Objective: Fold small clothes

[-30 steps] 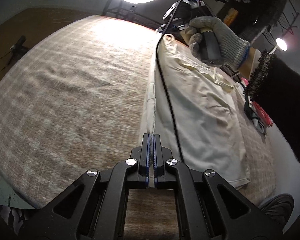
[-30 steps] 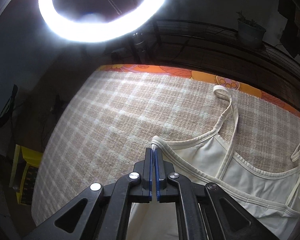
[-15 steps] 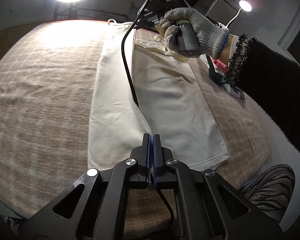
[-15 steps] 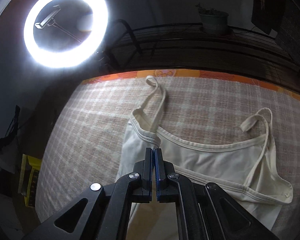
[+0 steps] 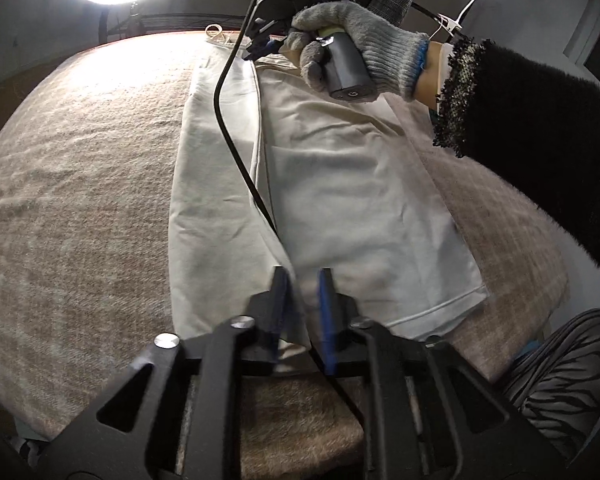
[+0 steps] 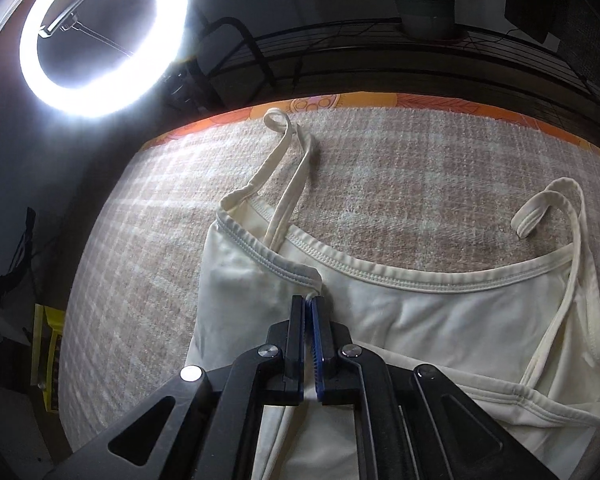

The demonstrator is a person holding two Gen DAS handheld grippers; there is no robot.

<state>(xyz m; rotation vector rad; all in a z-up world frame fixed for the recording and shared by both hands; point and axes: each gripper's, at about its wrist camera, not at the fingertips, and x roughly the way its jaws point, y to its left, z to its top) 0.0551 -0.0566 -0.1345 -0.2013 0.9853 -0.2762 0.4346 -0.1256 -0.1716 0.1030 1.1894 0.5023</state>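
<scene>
**Cream camisole half folded on the checked blanket**

The cream camisole (image 5: 352,184) is lying flat on the beige checked blanket (image 5: 80,200), with its left side strip (image 5: 216,208) turned over lengthwise onto the body. Its hem is pointing toward the near edge and its two thin straps (image 6: 288,168) are trailing out toward the orange-patterned border (image 6: 420,102) at the far side.

The left gripper (image 5: 302,280) is hovering low over the hem end, angled forward along the garment. Its jaws are standing apart with a clear gap, and the folded edge of the fabric is lying loose between them rather than being clamped.

The right gripper (image 6: 309,312) is reaching down at the neckline end, its jaws pressed together on a corner of the top trim (image 6: 312,280), which is puckering slightly at the tips. The gloved right hand (image 5: 356,36) is wrapping around the gripper's handle, wrist bent downward, with a black fuzzy sleeve (image 5: 540,140) extending in from the right. A black cable (image 5: 228,132) is draping from that gripper across the folded strip.

A ring light (image 6: 100,36) is glaring above the far end.
</scene>
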